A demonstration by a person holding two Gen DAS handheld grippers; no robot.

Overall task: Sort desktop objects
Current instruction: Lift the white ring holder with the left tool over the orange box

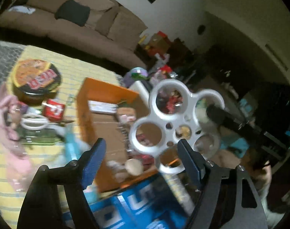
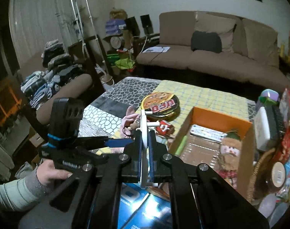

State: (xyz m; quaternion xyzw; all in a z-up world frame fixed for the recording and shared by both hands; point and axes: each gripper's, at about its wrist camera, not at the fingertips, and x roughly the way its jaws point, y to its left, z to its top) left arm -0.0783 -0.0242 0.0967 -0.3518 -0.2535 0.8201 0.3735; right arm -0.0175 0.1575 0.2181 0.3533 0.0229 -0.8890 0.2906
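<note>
Fingers of the right gripper (image 2: 145,148) clamp a white holed disc (image 2: 143,133) edge-on, held above the table near the orange box (image 2: 219,119). Left gripper (image 1: 141,152) is spread wide, gripping nothing, with the disc (image 1: 175,122) just ahead of it. Noodle bowl (image 2: 160,105) sits on the yellow cloth (image 2: 202,93).

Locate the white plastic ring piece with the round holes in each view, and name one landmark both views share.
Left wrist: white ring piece right of centre, face-on, above the orange box.
Right wrist: white ring piece at centre, edge-on, clamped in the right tool.
Shared landmark: the UFO noodle bowl on the yellow cloth.
</note>
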